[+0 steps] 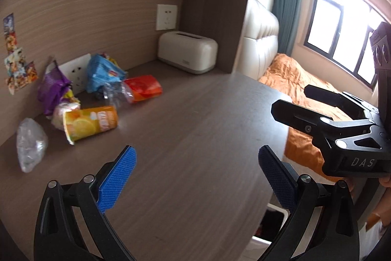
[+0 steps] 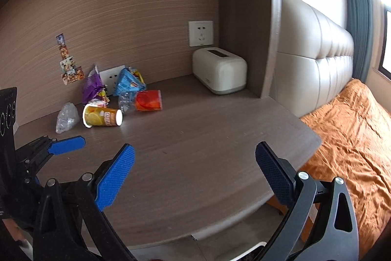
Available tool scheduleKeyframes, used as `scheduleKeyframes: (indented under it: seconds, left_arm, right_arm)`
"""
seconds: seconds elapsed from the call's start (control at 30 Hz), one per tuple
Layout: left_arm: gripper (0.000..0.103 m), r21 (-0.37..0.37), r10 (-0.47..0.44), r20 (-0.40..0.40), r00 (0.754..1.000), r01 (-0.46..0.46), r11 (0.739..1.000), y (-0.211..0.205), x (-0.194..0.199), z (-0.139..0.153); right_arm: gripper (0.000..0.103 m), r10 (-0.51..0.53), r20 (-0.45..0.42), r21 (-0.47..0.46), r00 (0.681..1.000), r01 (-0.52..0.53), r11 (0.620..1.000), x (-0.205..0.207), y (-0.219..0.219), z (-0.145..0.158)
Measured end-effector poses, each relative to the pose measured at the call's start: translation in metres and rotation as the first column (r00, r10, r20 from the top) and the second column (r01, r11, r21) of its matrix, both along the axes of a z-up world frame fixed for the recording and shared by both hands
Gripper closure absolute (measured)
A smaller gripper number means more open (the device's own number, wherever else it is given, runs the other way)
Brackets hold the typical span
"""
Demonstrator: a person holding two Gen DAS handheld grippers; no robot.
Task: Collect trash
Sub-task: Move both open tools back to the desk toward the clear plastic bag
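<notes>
Hovering low in the frame over bare wood-grain desk [image 1: 195, 114], left gripper [image 1: 195, 177] spread wide, blue pads [image 1: 117, 177] well apart, nothing between them. Same for right gripper [image 2: 195, 177] at the bottom of its own view: fingers parted, empty, above the desk near its curved front edge. Seen also at the right edge of the left view, black and marked DAS, jaws apart. Below the desk edge, bottom centre-right of the left view, a white bin [image 1: 273, 224] with a dark inside, only partly shown.

Farther up and to the left, trash bunched against the back wall. Nearest of it, a crumpled clear plastic bag [image 1: 30, 143] at the left edge, lying apart from the rest. Just beside, an orange-yellow cup [image 1: 90, 124] tipped on its side, open mouth toward the left of the frame. Behind the cup, a purple wrapper [image 1: 51, 89] standing crumpled, something pale and yellow tucked between the two, too blurred to name. Right of centre in the pile, a crushed clear bottle [image 1: 114, 94] touching an orange-red packet [image 1: 144, 87], and a blue bag [image 1: 102, 72] leaning behind them against a wall socket [image 1: 75, 72].

Beyond, in the corner of the desk, a cream tissue box [image 1: 187, 53], well apart from the trash, under a second socket. Colourful stickers [image 1: 17, 60] on the wall at far left. Upper right: padded headboard, orange bedding [image 1: 298, 87], window.
</notes>
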State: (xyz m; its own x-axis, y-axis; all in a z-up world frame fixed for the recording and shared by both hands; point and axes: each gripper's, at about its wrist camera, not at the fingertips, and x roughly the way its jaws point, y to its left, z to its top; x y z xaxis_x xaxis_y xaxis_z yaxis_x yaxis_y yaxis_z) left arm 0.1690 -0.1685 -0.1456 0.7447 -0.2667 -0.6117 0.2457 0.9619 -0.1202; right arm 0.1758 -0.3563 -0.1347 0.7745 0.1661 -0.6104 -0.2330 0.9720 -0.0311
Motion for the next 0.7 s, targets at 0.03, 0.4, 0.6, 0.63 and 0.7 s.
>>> scheduleKeyframes:
  seconds: [0.03, 0.4, 0.6, 0.63, 0.7]
  left_arm:
    - [0.005, 0.000, 0.021, 0.002, 1.000, -0.021, 1.000, 0.009, 0.001, 0.001]
    - [0.005, 0.051, 0.214, -0.013, 0.977, -0.213, 0.976, 0.113, 0.014, -0.005]
    - [0.005, 0.058, 0.310, -0.032, 0.950, -0.307, 0.950, 0.168, 0.022, -0.013]
    - [0.005, 0.059, 0.323, -0.033, 0.946, -0.321, 0.945, 0.176, 0.023, -0.014]
    - [0.005, 0.054, 0.347, -0.038, 0.937, -0.345, 0.937, 0.191, 0.027, -0.016]
  right_arm:
    - [0.005, 0.024, 0.002, -0.008, 1.000, -0.024, 1.000, 0.005, 0.011, 0.000]
    - [0.005, 0.253, -0.034, -0.008, 0.967, -0.253, 0.967, 0.055, 0.100, -0.024]
    - [0.005, 0.387, -0.100, -0.011, 0.917, -0.390, 0.921, 0.087, 0.142, -0.048]
    - [0.005, 0.414, -0.113, -0.003, 0.903, -0.417, 0.909, 0.092, 0.149, -0.051]
    - [0.005, 0.455, -0.128, -0.010, 0.881, -0.460, 0.888, 0.098, 0.162, -0.057]
